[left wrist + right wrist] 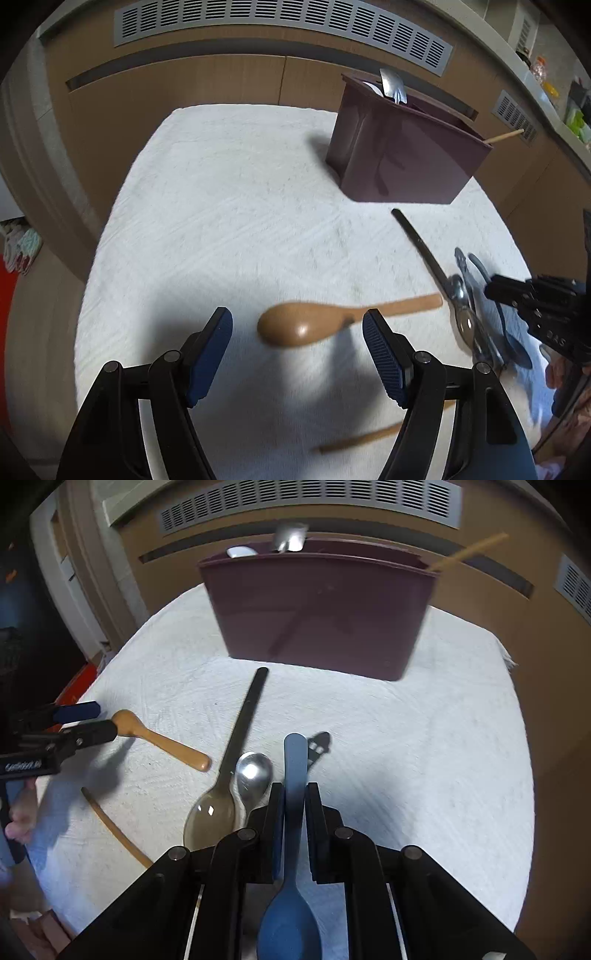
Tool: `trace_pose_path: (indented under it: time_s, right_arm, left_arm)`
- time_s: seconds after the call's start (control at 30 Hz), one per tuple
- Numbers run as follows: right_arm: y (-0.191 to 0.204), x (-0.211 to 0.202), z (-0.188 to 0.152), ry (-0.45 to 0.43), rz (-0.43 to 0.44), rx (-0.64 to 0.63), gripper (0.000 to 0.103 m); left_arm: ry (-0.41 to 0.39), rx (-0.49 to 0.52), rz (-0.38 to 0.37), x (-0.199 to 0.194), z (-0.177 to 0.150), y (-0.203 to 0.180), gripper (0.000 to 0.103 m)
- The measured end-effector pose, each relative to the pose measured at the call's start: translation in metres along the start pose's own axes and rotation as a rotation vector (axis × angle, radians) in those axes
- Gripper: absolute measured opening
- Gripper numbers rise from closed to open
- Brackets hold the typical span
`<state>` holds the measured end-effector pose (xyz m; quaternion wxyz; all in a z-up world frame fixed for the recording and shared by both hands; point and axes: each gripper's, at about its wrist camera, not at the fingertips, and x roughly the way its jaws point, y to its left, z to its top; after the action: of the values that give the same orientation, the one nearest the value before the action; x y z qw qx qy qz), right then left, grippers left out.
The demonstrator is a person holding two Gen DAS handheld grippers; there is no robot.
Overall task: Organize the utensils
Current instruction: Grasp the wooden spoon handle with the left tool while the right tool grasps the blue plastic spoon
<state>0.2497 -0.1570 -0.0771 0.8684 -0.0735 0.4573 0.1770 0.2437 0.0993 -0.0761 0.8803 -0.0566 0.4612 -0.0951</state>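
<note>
The right gripper (pixel 294 794) has its jaws clamped on the handle of a blue spoon (pixel 291 915), near the front edge of the white towel (pixel 424 757); the spoon's bowl lies back between the gripper's arms. The left gripper (pixel 297 325) hovers with jaws apart over the bowl of a wooden spoon (pixel 295 325), not gripping it. Between the two spoons lie a black-handled spoon (pixel 240 738) and a metal spoon (pixel 254 771), touching; a wooden chopstick (pixel 114 830) lies toward the towel's left edge. The maroon utensil holder (pixel 321 609) stands at the towel's far edge, holding a few utensils.
</note>
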Motion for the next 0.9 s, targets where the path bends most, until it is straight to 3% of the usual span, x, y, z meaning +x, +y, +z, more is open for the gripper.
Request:
trace_pose_path:
  time_s: [0.17,0.47,0.53,0.63,0.8,0.87,0.9]
  right_arm:
    - [-0.017,-0.011,-0.008,-0.011,-0.034,0.048,0.01]
    - [-0.03,-0.016,-0.011,-0.03,-0.032,0.095,0.01]
    - [-0.029,-0.017,-0.01,-0.035,-0.025,0.092,0.01]
    - [-0.026,-0.02,-0.01,-0.046,-0.018,0.079,0.01]
    - [-0.025,-0.022,-0.013,-0.058,-0.01,0.081,0.01]
    - [-0.026,-0.024,-0.016,-0.063,-0.01,0.086,0.01]
    - [-0.026,-0.025,-0.017,-0.066,-0.011,0.088,0.01]
  left_arm:
    - [0.029,-0.04,-0.067,0.017,0.012,0.007,0.074]
    - [0.201,0.173,-0.263,-0.011,-0.035,-0.047,0.073]
    - [0.18,0.223,-0.247,-0.02,-0.036,-0.06,0.068]
    - [0.129,0.352,-0.163,-0.026,-0.026,-0.081,0.047]
    - [0.244,0.527,-0.115,0.011,-0.011,-0.111,0.043]
    - [0.279,0.56,-0.056,0.029,-0.005,-0.119,0.038]
    - [0.289,0.547,-0.064,0.036,0.001,-0.121,0.038]
